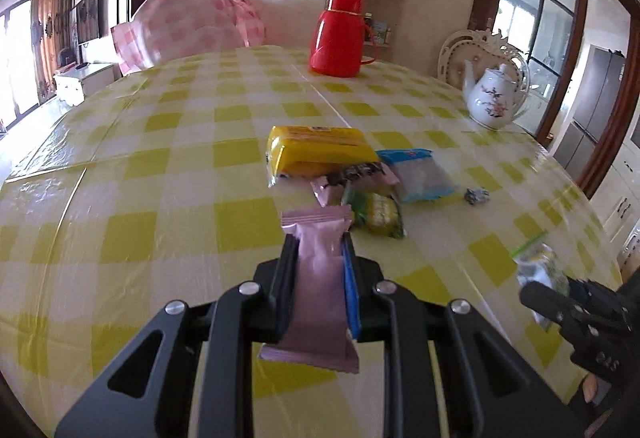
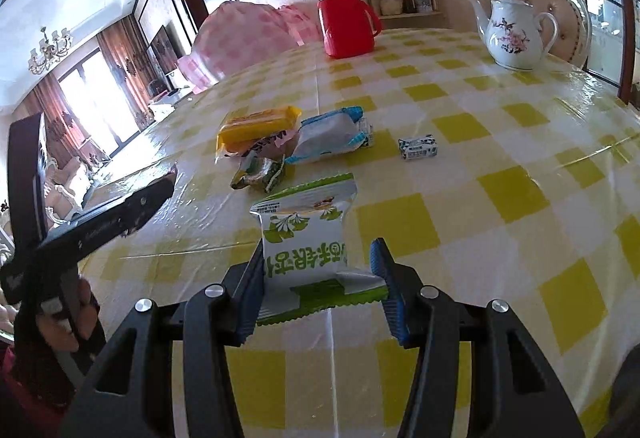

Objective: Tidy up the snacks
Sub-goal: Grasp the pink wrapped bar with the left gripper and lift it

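tablecloth: I see yellow and white checks
flask: red
teapot: white, pink blossoms
held packet: pink
other held packet: green and white

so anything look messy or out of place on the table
Yes: the snacks lie in a loose overlapping heap mid-table, and one small packet sits apart to its right. Nothing looks spilled or torn.

Two wrist fisheyes, low, close, angled down, sharing snack pile, teapot
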A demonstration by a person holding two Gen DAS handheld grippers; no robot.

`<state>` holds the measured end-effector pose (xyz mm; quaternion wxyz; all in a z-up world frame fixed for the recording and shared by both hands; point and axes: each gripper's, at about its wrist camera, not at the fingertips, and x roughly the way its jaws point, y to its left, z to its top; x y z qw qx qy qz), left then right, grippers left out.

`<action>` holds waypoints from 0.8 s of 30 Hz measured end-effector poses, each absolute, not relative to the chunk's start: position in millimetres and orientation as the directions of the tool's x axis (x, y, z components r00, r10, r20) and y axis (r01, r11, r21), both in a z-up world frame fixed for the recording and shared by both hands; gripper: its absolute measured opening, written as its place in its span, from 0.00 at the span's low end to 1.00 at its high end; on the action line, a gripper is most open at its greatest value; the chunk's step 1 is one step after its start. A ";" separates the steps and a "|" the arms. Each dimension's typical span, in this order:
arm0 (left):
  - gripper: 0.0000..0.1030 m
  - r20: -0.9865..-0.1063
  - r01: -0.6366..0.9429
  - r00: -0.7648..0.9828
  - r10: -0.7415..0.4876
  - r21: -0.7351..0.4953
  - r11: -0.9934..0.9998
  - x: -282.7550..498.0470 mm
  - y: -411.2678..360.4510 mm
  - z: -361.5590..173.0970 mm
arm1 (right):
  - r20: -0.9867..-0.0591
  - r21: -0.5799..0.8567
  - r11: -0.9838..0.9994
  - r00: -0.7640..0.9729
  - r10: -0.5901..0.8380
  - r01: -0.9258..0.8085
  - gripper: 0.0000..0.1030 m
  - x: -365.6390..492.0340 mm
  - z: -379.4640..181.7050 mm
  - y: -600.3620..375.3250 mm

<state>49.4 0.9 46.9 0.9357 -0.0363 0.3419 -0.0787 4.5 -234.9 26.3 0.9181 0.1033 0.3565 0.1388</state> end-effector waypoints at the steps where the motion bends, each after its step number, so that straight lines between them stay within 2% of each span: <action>1: 0.21 -0.632 0.125 0.755 -0.175 -0.123 0.984 45.1 0.9 46.7 | -0.624 0.294 0.938 0.707 0.333 -0.183 0.49 3.0 26.8 -234.3; 11: 0.21 -0.606 0.120 0.777 -0.170 -0.123 0.985 0.5 4.7 51.0 | -0.606 0.278 0.933 0.712 0.354 -0.227 0.49 -36.5 30.2 -213.6; 17: 0.22 -0.617 0.108 0.773 -0.150 -0.105 0.989 -30.9 11.0 46.7 | -0.574 0.331 0.919 0.728 0.376 -0.214 0.49 -60.4 37.5 -216.1; 24: 0.22 -0.609 0.128 0.786 -0.110 -0.014 0.992 -73.6 13.1 51.7 | -0.546 0.348 0.903 0.729 0.413 -0.251 0.49 -96.9 44.0 -200.0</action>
